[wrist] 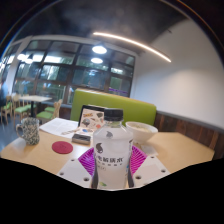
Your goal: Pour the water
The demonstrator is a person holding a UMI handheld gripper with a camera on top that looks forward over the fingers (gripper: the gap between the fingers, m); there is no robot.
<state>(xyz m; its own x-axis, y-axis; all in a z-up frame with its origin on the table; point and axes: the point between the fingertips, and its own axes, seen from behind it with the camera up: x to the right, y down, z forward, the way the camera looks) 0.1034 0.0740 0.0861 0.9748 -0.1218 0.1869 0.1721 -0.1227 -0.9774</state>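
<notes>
A clear plastic water bottle (pixel 112 150) with a white cap and a white printed label stands upright between my gripper's fingers. Both magenta pads (pixel 88 159) press against its sides, so my gripper (pixel 112 162) is shut on it. The bottle's base is hidden below the fingers. A patterned mug (pixel 29 130) stands on the wooden table (pixel 180 150), off beyond the left finger. A pale bowl (pixel 141 129) sits beyond the bottle, a little to its right.
A round pink coaster (pixel 62 147) lies on the table ahead of the left finger. Papers or a booklet (pixel 75 127) lie further back, in front of a green bench back (pixel 110 103). Large windows fill the far left; a ceiling light strip runs overhead.
</notes>
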